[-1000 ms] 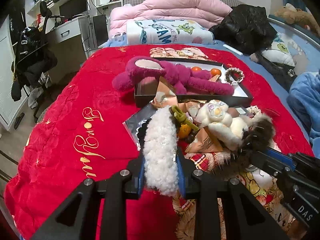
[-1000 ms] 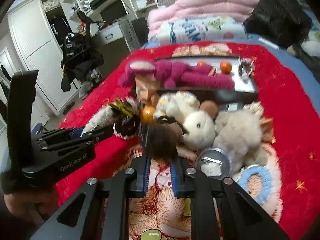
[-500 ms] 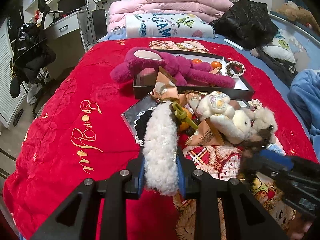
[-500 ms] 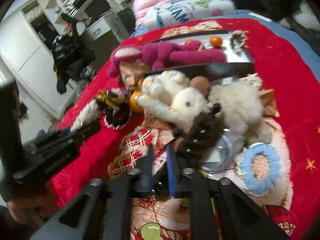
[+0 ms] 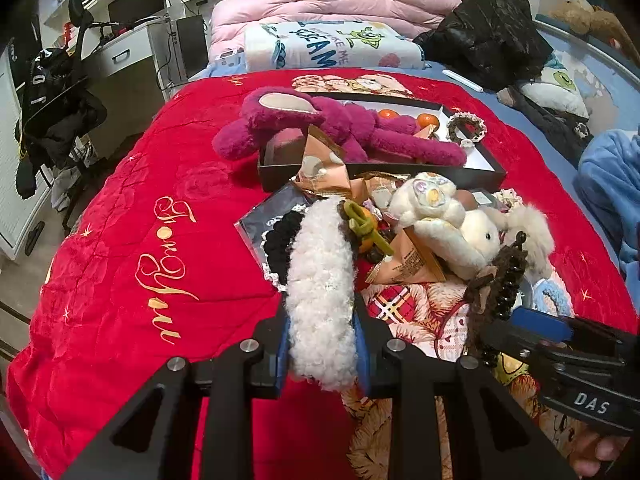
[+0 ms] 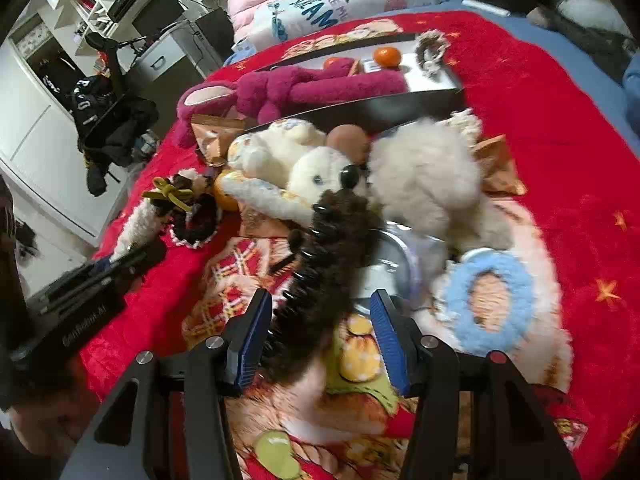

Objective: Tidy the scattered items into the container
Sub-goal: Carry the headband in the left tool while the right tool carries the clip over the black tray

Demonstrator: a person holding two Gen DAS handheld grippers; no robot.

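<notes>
So our right hand-held gripper (image 6: 320, 336) has just been opening, with the fuzzy dark-brown claw hair clip (image 6: 320, 264) lying loose between its jaws, long axis toward 12 o'clock. The shallow black tray (image 6: 420, 108) sits beyond the pile at 12 too. Our left hand-held gripper (image 5: 320, 344) is clamped on the white fluffy plush band (image 5: 320, 280).
</notes>
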